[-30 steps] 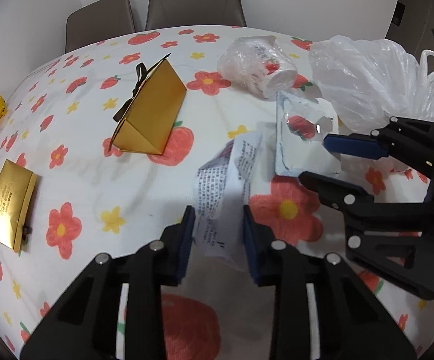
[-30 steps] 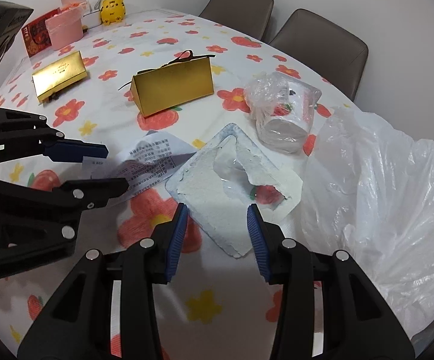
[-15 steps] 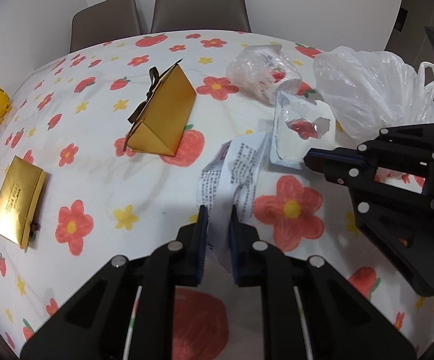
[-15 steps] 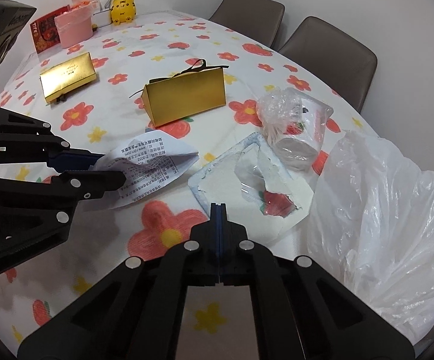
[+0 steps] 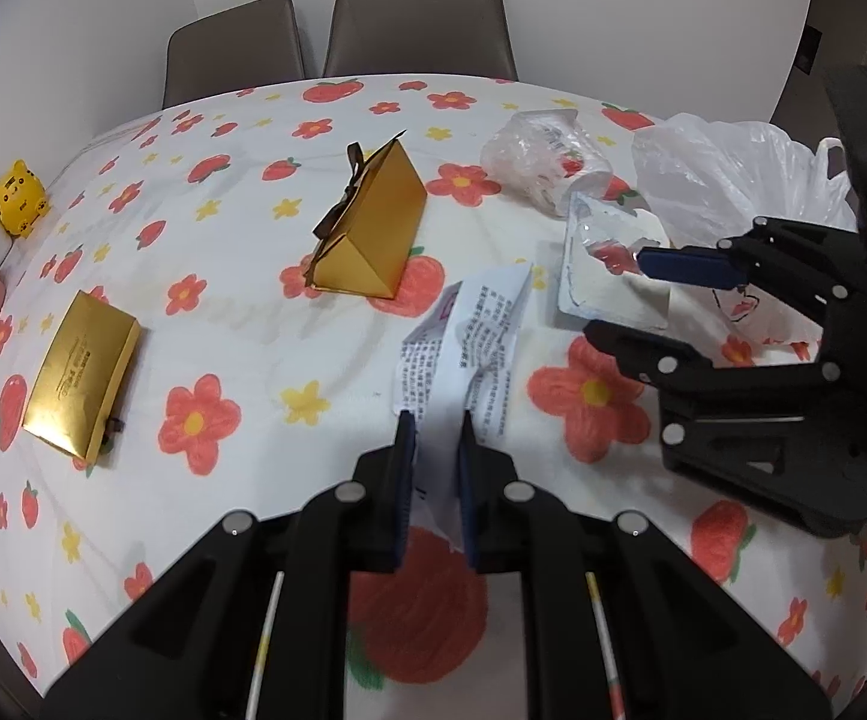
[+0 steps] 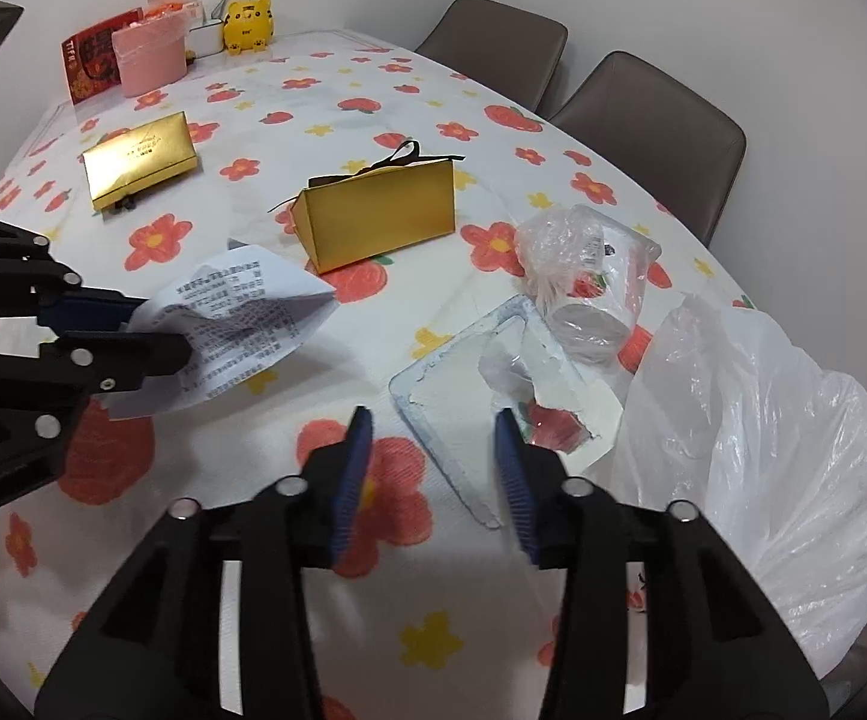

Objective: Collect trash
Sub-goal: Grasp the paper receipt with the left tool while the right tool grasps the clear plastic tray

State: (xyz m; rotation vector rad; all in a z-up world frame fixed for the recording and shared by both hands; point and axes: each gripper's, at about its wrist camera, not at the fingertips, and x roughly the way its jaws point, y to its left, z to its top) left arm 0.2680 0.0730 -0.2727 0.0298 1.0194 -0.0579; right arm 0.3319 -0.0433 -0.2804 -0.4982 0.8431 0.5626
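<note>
My left gripper [image 5: 436, 423] is shut on a printed paper slip [image 5: 469, 342] and holds it above the flowered tablecloth; the slip also shows in the right wrist view [image 6: 241, 318]. My right gripper [image 6: 433, 426] is open and empty, hovering just short of a torn white blister tray [image 6: 493, 384], which also shows in the left wrist view [image 5: 607, 270]. A crumpled clear plastic cup [image 6: 589, 282] lies beyond the tray. A white plastic bag [image 6: 757, 432] sits at the right.
A gold gift bag [image 6: 379, 222] with a dark ribbon and a flat gold box [image 6: 139, 159] lie on the table [image 6: 433, 648]. A pink tub [image 6: 151, 57], red card and yellow tiger figure [image 6: 246, 24] stand at the far corner. Two grey chairs [image 5: 415, 24] stand behind.
My left gripper closed on the paper slip and lifted it off the table. My right gripper shut, then opened again, and drew back from the blister tray.
</note>
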